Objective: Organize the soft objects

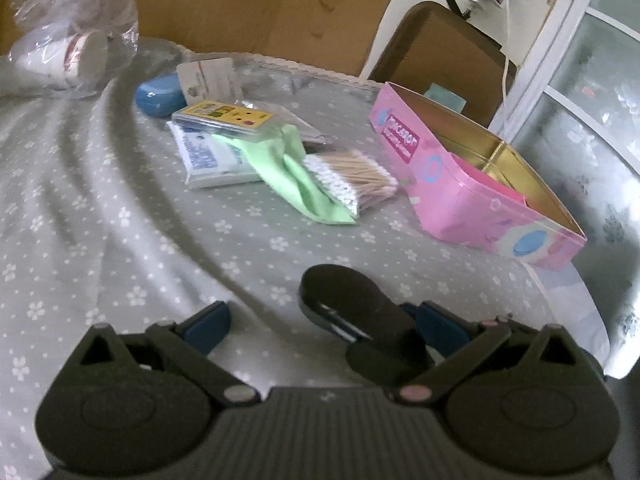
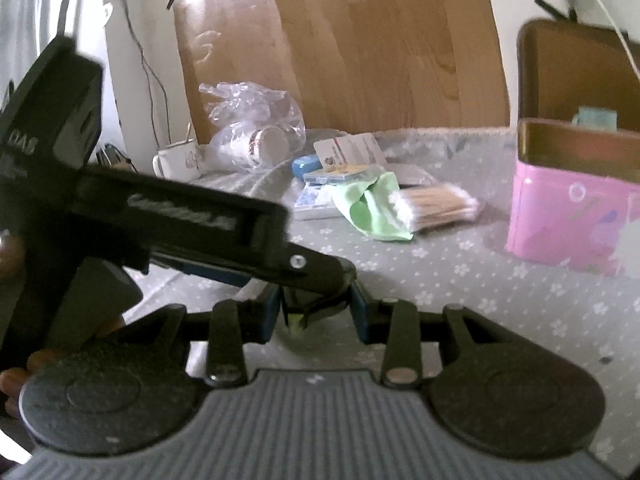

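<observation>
A dark oval case lies on the grey flowered cloth. In the left wrist view my left gripper is open; its right finger sits against the case. In the right wrist view my right gripper stands around the same dark case, its blue pads close on both sides. The left gripper's body crosses that view from the left. A green cloth, a bundle of cotton swabs, a tissue pack and a blue case lie farther back. A pink open tin stands at the right.
A plastic bag with paper cups lies at the back left. A mug stands near it. A wooden board leans behind the table. A brown chair back is at the back right. The table edge runs at the right.
</observation>
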`<control>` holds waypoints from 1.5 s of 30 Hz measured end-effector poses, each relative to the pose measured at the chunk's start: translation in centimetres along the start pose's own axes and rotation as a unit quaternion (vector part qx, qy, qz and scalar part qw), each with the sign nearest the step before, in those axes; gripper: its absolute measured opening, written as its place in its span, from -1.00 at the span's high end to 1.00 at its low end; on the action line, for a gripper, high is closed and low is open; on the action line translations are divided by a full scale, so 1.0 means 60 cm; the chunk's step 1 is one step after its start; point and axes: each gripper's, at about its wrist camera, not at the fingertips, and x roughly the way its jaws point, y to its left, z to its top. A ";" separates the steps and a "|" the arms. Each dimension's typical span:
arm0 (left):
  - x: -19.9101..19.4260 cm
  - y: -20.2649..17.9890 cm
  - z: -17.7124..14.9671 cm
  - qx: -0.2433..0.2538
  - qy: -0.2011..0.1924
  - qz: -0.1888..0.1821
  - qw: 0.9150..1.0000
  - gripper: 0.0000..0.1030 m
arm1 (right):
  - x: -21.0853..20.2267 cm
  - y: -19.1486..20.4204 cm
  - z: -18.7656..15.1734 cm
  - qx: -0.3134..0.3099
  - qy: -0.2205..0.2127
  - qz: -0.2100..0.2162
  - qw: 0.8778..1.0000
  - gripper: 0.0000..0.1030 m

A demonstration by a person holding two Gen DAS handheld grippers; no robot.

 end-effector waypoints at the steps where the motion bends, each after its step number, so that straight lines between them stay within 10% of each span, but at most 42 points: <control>1: 0.001 -0.003 0.001 0.000 0.000 -0.003 1.000 -0.97 | -0.002 0.001 -0.001 -0.007 -0.003 -0.004 1.000 0.21; 8: 0.004 -0.034 0.013 0.006 0.000 -0.053 0.999 -0.26 | -0.012 -0.020 -0.003 -0.003 -0.024 -0.026 0.999 0.21; 16: 0.007 -0.111 0.061 0.047 -0.040 -0.104 0.993 -0.13 | -0.050 -0.051 0.019 -0.012 -0.106 -0.090 0.990 0.21; 24: 0.091 -0.226 0.160 0.115 -0.047 -0.129 0.984 -0.12 | -0.050 -0.155 0.080 -0.010 -0.146 -0.177 0.973 0.21; 34: 0.217 -0.258 0.209 0.109 -0.029 -0.058 0.992 -0.38 | 0.035 -0.277 0.101 0.015 -0.096 -0.220 0.971 0.16; 45: 0.050 -0.114 0.136 0.057 -0.127 -0.057 0.989 -0.57 | -0.017 -0.216 0.075 0.017 -0.158 -0.213 0.964 0.05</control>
